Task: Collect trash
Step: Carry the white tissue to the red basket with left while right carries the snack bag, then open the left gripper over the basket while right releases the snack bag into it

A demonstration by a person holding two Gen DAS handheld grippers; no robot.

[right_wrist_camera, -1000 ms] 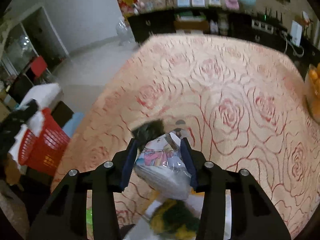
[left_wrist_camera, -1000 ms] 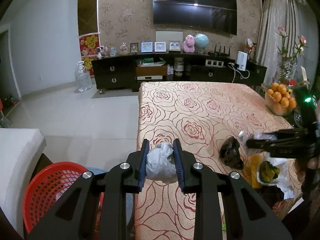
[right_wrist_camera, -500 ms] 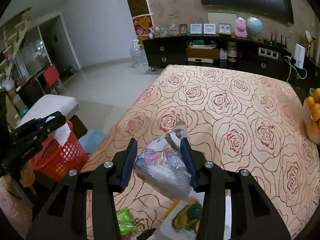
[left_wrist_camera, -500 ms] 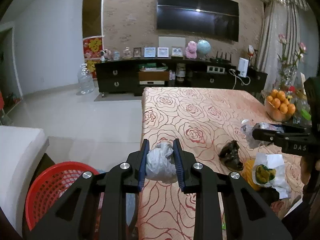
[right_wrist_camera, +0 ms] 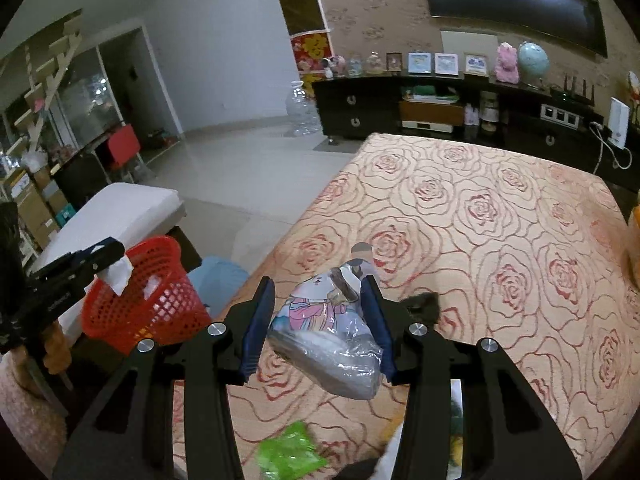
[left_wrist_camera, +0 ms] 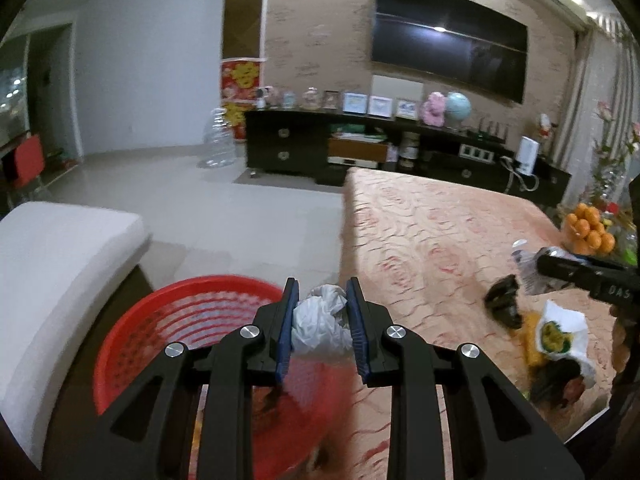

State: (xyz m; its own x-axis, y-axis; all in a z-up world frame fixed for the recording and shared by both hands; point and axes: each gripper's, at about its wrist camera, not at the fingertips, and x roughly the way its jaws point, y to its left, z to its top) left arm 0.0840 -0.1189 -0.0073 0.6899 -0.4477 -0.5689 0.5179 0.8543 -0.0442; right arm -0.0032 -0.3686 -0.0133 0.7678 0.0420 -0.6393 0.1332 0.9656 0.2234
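My left gripper [left_wrist_camera: 322, 300] is shut on a crumpled white tissue [left_wrist_camera: 320, 320], held over the near right rim of the red mesh basket [left_wrist_camera: 192, 312] beside the table. The right wrist view shows the same gripper [right_wrist_camera: 108, 258] with the tissue [right_wrist_camera: 118, 274] above the basket [right_wrist_camera: 148, 304]. My right gripper [right_wrist_camera: 320, 300] is shut on a clear plastic wrapper with a cartoon print [right_wrist_camera: 328, 332], held above the rose-patterned tablecloth [right_wrist_camera: 480, 220]. More trash lies on the table: a dark wrapper [left_wrist_camera: 504, 306], a white wrapper with yellow and green [left_wrist_camera: 560, 332] and a green wrapper [right_wrist_camera: 288, 454].
A bowl of oranges [left_wrist_camera: 588, 230] stands at the table's right edge. A white cushioned seat [left_wrist_camera: 60, 264] sits left of the basket. A dark TV cabinet [left_wrist_camera: 400, 152] lines the far wall, with a large water bottle [left_wrist_camera: 218, 146] on the tiled floor.
My left gripper has moved left off the table edge, with the tissue now over the red basket. My right gripper has lifted with the wrapper still held.
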